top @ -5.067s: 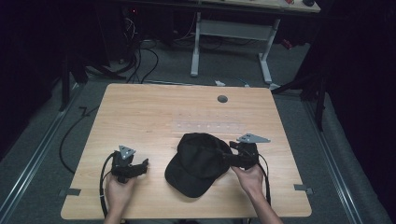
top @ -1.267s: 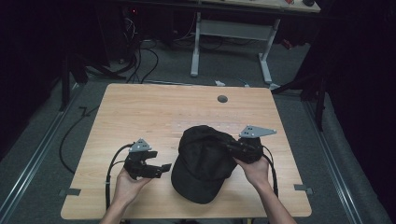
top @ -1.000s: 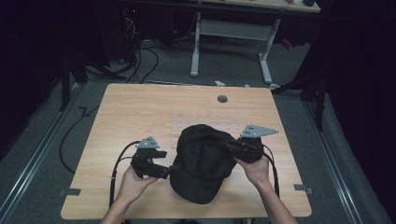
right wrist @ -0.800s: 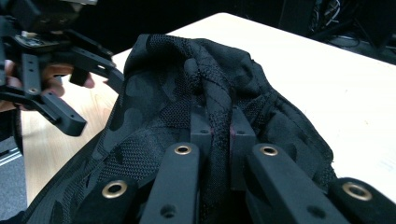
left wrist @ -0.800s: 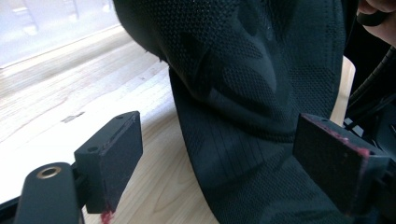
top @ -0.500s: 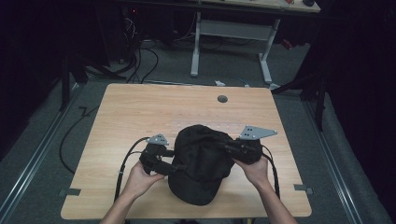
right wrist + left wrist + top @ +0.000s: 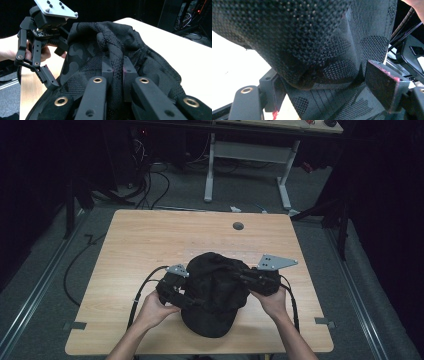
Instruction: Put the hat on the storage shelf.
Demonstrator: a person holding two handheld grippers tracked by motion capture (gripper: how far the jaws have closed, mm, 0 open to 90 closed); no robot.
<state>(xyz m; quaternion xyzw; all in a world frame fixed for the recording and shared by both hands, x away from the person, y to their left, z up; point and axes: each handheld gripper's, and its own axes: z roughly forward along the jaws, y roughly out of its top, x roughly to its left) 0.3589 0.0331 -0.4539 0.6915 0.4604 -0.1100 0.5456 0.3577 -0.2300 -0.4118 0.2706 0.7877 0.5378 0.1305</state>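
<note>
Two claws on cap, bench.
Right claw pinches fabric; left claw closing around edge, not gripping; next: clamp.

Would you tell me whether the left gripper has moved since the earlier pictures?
Yes. The left gripper moved rightward along the table, toward the black cap, jaws just closing around its fabric.

A light wooden rectangular table with rounded corners is standing on a grey carpeted floor, catching most of the light while the room around it is lying in darkness. A small dark round grommet is sitting near the tabletop's 12 o'clock edge. At 12 o'clock a white metal desk frame is standing, with black cables trailing at 11 o'clock.
</note>
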